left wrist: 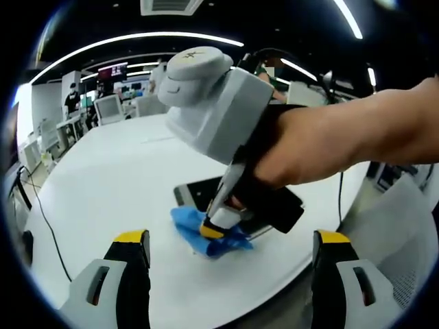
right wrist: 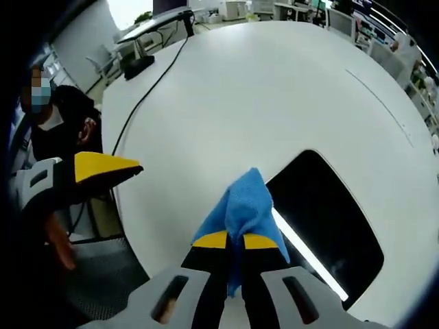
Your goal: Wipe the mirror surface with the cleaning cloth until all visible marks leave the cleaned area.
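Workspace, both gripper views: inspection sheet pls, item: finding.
Surface: white table, rounded edge, bare around the job.
Job's things: mirror flat on the table, dark, reflecting a ceiling light strip; blue cloth bunched at its edge.
Clutter: nothing seen near the mirror.
Grippers: right gripper shut on the cloth, pressing it down at the mirror; left gripper open, jaws apart, off the table edge.
Cables: black cable runs across the table to a dark device at the far edge.
Surroundings: open office, desks, monitors, people in the background.
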### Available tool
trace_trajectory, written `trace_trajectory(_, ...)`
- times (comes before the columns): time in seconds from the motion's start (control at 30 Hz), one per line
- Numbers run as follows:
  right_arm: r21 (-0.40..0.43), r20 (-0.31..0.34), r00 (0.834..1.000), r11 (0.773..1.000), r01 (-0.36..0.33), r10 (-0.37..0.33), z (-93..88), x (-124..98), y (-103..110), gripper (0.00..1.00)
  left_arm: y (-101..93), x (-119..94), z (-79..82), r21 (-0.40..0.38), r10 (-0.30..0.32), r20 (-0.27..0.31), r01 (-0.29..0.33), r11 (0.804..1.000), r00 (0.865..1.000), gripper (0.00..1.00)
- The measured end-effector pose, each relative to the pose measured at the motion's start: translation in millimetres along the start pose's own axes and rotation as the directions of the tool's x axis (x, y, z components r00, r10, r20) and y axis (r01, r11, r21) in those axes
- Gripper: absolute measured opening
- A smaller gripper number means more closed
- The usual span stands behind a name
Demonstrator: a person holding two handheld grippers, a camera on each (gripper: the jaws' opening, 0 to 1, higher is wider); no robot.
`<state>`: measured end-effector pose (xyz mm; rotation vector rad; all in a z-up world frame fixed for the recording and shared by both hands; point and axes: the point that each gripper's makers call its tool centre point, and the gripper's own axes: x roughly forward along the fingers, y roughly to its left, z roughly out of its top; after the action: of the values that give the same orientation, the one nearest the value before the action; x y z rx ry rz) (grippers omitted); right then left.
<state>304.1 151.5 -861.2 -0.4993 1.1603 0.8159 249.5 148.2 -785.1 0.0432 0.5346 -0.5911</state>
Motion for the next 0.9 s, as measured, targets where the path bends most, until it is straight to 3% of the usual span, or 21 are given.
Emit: trace_trajectory(0.9,0.03,0.015,1.0,0.999,-0.014,0.013,8.0,-6.6,-15.7,0.0,-0.3,-1.1,0.6,-0.008,0.004,0.006,-0.004,1.0,1.0,0.99)
